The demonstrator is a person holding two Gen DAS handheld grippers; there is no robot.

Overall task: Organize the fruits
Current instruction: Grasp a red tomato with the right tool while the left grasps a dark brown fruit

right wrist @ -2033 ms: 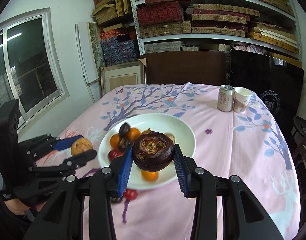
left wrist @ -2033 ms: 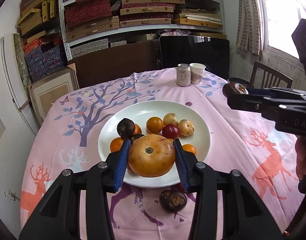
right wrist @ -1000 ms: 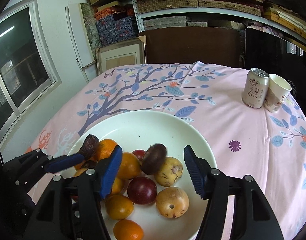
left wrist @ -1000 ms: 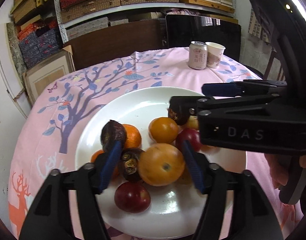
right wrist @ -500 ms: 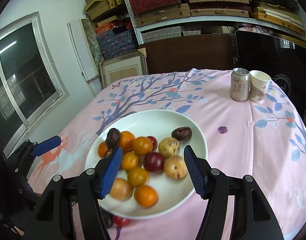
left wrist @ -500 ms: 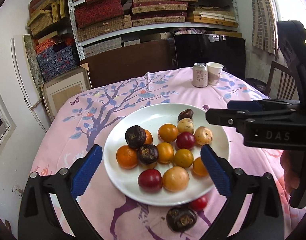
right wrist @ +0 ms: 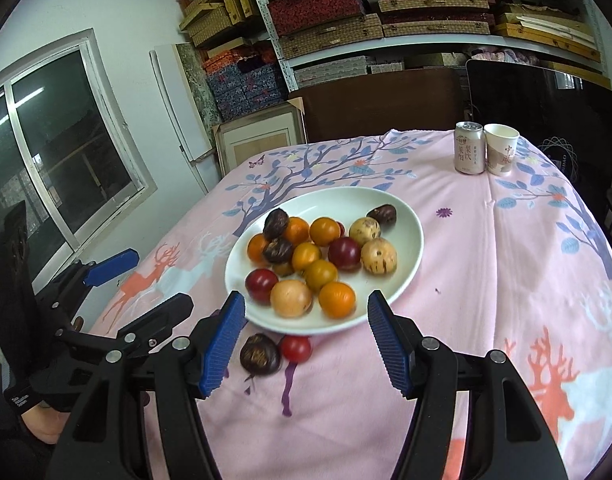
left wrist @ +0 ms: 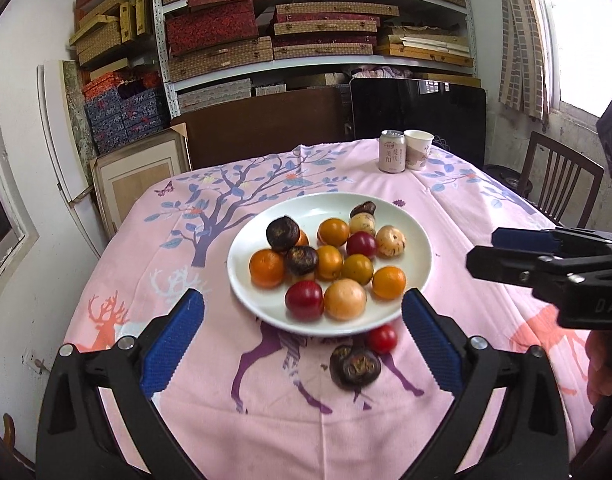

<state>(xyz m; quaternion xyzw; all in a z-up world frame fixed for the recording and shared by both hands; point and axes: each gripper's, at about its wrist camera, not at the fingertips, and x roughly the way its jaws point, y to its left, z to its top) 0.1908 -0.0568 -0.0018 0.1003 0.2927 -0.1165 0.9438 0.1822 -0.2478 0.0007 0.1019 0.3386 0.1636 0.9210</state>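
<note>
fruits mostly sit on the white plate (left wrist: 419,264); in the left wrist view the left gripper (left wrist: 302,332) has its jaws spread wide and empty, and a dark fruit (left wrist: 355,365) and small red fruit (left wrist: 381,339) lie on the bench just ahead, between them, toward the right jaw.

in the right wrist view the right gripper (right wrist: 306,338) has its jaws half spread, empty; the same pair lies between them, toward the left jaw, about equally near.

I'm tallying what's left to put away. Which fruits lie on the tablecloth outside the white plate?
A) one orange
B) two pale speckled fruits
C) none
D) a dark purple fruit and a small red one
D: a dark purple fruit and a small red fruit lie on the cloth just off the white plate's near rim.
</note>
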